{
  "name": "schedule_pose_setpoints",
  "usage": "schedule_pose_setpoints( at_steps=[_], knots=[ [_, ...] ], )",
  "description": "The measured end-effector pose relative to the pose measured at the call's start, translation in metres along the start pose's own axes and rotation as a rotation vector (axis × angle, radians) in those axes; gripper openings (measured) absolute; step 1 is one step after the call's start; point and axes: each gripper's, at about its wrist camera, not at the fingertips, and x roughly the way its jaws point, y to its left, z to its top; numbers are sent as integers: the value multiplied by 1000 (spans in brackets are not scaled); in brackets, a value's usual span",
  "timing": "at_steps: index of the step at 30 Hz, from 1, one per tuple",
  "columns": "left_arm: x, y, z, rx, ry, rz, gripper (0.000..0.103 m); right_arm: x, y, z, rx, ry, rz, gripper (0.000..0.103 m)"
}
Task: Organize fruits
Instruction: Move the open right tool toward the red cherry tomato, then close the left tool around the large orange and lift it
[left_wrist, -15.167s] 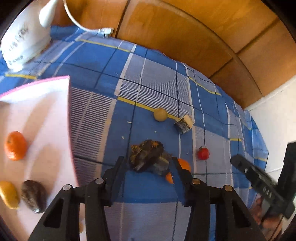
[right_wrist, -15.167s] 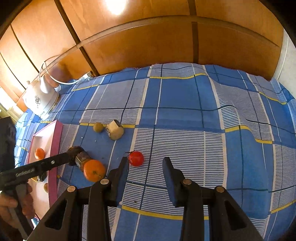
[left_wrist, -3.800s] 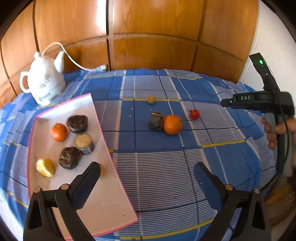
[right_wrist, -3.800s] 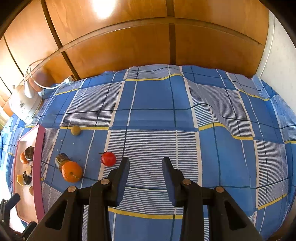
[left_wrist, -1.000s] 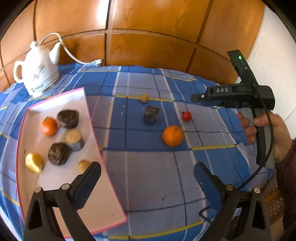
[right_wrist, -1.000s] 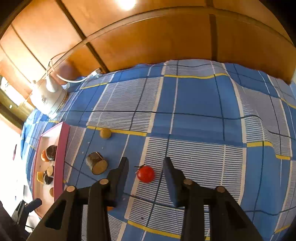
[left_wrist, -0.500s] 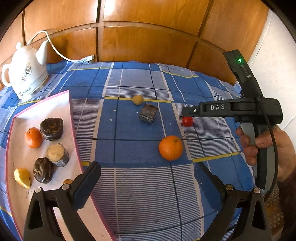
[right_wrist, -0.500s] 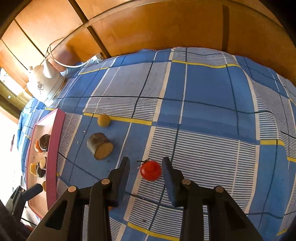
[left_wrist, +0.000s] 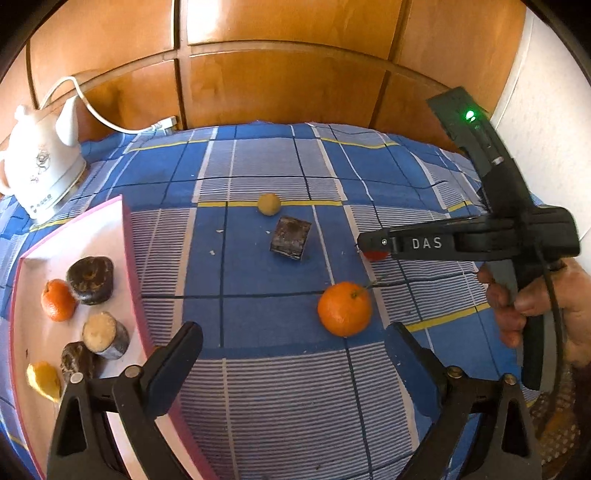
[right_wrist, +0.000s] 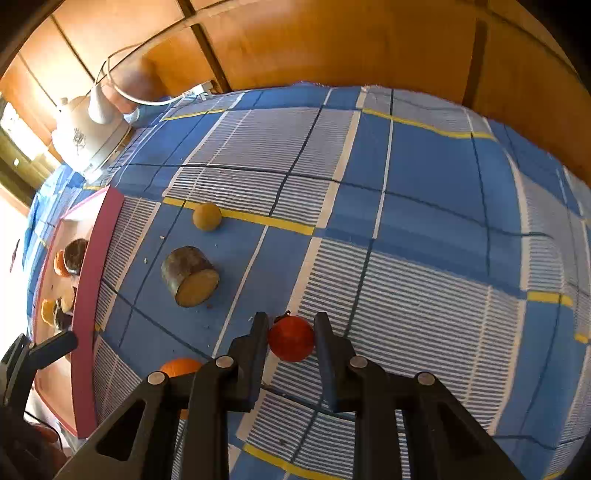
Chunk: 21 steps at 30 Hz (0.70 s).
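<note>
A small red fruit (right_wrist: 291, 343) lies on the blue checked cloth between the fingers of my right gripper (right_wrist: 291, 325). The jaws are closing and both pads touch its sides. In the left wrist view the right gripper (left_wrist: 369, 245), held by a hand, covers most of that red fruit (left_wrist: 375, 254). My left gripper (left_wrist: 295, 332) stands wide, its jaws just starting to close with nothing between them. An orange (left_wrist: 344, 308) lies just ahead of its right finger. A pink-rimmed white tray (left_wrist: 92, 229) on the left holds several fruits.
A brown cut piece (left_wrist: 290, 237) and a small yellow ball (left_wrist: 269, 204) lie on the cloth behind the orange. A white kettle (left_wrist: 40, 170) with its cord stands at the back left, against the wooden wall panels. The cloth falls away at the right edge.
My right gripper has sunk over the red fruit and its fingers have closed in to touch it. My left gripper has drifted closer to the orange, and the tray has slid left in view.
</note>
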Motion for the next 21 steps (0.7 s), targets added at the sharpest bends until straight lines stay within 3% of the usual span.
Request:
schedule_pose_setpoints(
  at_steps=[7, 9, 11, 17, 21],
  knots=[
    [19, -18, 9, 53, 29, -43, 75, -4, -7, -2, 20, 27, -38, 25],
    [26, -25, 10, 82, 29, -30, 74, -1, -8, -2, 23, 39, -48, 25],
    [36, -27, 10, 89, 43, -24, 59, -1, -7, -1, 20, 37, -45, 25],
    [63, -30, 8, 61, 92, -49, 48, 3, -8, 1, 19, 43, -49, 25],
    [60, -29, 8, 46, 72, -61, 41, 3, -7, 1, 8, 36, -54, 25]
  ],
)
